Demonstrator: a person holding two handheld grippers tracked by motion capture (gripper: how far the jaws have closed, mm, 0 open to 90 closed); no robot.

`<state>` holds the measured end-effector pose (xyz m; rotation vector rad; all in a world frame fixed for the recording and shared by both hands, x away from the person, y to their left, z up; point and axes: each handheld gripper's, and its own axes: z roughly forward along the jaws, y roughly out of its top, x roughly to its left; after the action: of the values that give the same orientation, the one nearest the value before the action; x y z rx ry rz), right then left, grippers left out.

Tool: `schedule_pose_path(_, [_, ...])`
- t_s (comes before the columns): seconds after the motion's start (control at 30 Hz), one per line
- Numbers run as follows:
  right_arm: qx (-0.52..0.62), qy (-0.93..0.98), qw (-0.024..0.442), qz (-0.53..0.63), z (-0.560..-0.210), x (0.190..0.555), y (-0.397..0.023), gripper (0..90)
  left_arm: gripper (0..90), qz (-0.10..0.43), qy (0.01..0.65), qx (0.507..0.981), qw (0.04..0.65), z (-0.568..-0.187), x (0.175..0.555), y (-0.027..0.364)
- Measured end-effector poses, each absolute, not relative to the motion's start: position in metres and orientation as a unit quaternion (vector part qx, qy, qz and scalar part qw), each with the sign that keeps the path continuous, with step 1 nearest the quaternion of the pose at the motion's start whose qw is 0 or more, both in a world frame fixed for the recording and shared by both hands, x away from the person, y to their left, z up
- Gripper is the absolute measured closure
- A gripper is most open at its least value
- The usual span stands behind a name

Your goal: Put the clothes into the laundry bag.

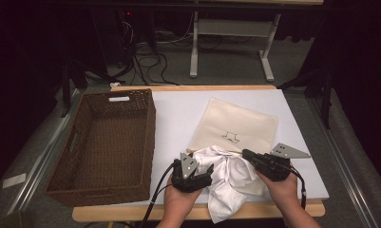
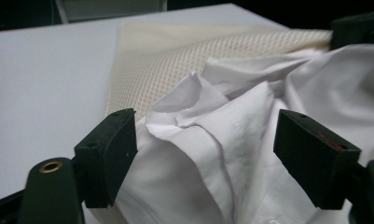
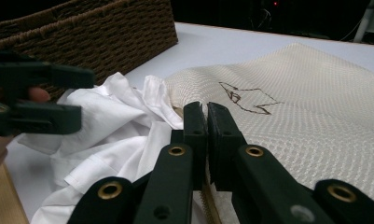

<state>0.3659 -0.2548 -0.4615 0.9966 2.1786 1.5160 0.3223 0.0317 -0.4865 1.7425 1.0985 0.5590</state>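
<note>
– Where's the white shirt (image 1: 228, 178) now?

– Bunched at the near edge of the bench (image 1: 178, 109), right of middle, heaped against the near edge of the mesh bag (image 1: 235, 123) and hanging a little over the bench's front edge.

– Already inside the bag?

– Cannot tell; hidden under the folds. Probably only at the mouth so far.

– And the right tongs (image 3: 207, 126)?

– Clamped tight on the bag's near edge, right by the zip. Most likely pinned there to keep the mouth lifted and steady while cloth goes in.

– Left tongs (image 2: 207, 156)?

– Spread wide, a collar-like fold of the shirt between the jaws, pads not pressing on it. Looks like lining up for a fresh bite lower on the bundle.

– Why so close to the bag?

– Short push from there into the opening, judging by the layout.

– Wicker basket (image 1: 145, 137)?

– Along the bench's left edge, well apart from both tongs. Perhaps meant for the filled bag later; only a guess.

– Any risk?

– Thin, slippery cotton; easy to grab one layer and drag the rest out.
</note>
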Motion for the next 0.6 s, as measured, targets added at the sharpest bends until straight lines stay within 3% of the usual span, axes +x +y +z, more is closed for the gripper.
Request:
schedule_pose_path(0.13, [0.347, 0.761, 0.151, 0.527, -0.463, 0.366, -0.253, 87.9, 23.3, 0.231, 0.450, 0.727, 0.464, -0.496, 0.329, 0.027])
schedule_pose_path(0.3, [0.347, 0.763, 0.152, 0.524, -0.464, 0.367, -0.252, 88.0, 65.1, 0.201, 0.440, 0.742, 0.464, -0.503, 0.332, 0.022])
schedule_pose_path(0.4, [0.346, 0.762, 0.155, 0.526, -0.464, 0.367, -0.253, 88.0, 80.9, 0.200, 0.426, 0.746, 0.471, -0.499, 0.325, 0.016])
schedule_pose_path(0.6, [0.348, 0.758, 0.155, 0.529, -0.463, 0.368, -0.253, 88.0, 86.1, 0.189, 0.406, 0.747, 0.492, -0.492, 0.318, 0.003])
